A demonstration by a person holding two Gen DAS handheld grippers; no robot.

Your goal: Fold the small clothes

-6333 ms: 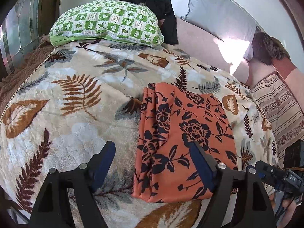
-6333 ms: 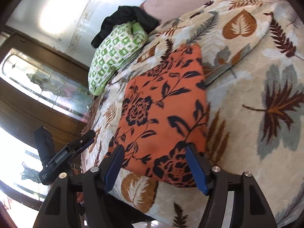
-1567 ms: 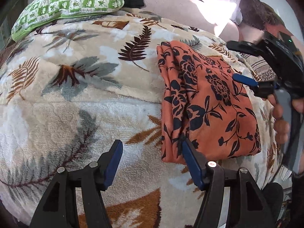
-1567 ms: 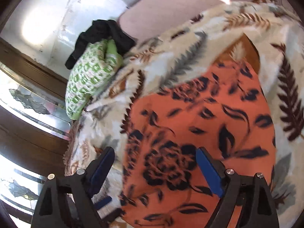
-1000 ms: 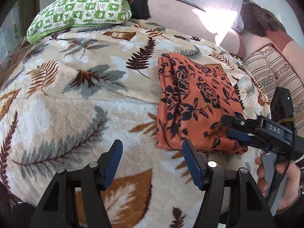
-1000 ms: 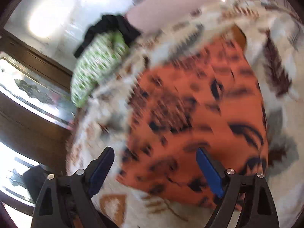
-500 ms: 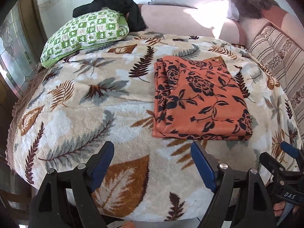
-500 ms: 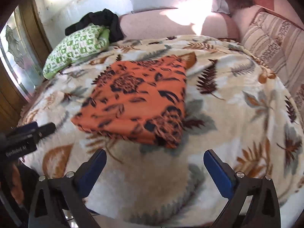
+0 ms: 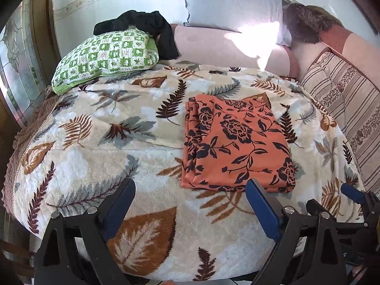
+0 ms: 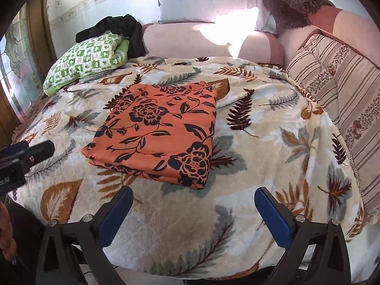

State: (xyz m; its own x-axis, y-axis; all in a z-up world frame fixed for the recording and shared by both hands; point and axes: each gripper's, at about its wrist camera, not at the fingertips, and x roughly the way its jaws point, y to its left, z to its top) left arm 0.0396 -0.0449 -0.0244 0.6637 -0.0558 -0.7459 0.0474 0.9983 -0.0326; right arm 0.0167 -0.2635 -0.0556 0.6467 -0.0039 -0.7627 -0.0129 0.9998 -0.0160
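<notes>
The orange cloth (image 9: pixel 235 142) is seen folded into a flat rectangle, laid on the leaf blanket (image 9: pixel 99 142) that covers the bed. In the left view the stacked edges of the fold are shown along the cloth's left side. In the right view the cloth (image 10: pixel 156 130) is placed left of centre, its near corner pointed toward the camera.

The left claw (image 9: pixel 190 206) is held open above the near edge of the blanket, nothing gripped; the blue pads (image 9: pixel 261 211) are spread wide, and the right one is seen just in front of the cloth's near edge, contact not clear. The right claw (image 10: pixel 190 213) is likewise held open and empty, short of the cloth, over the blanket (image 10: pixel 261 161).

Each claw is caught in the other's view: the right claw's blue tip at the lower right edge of the left view, the left claw's dark body at the left edge of the right view.

A green checked pillow (image 9: pixel 106 54) is set at the far left of the bed, with a black garment (image 9: pixel 147 26) draped over it. A grey pillow (image 9: pixel 232 2) is propped against the wall behind a pink bolster (image 9: pixel 213 45). A striped cushion (image 9: pixel 351 109) is placed along the right side, and a brown furry item (image 9: pixel 306 21) is seen at the far right corner.
</notes>
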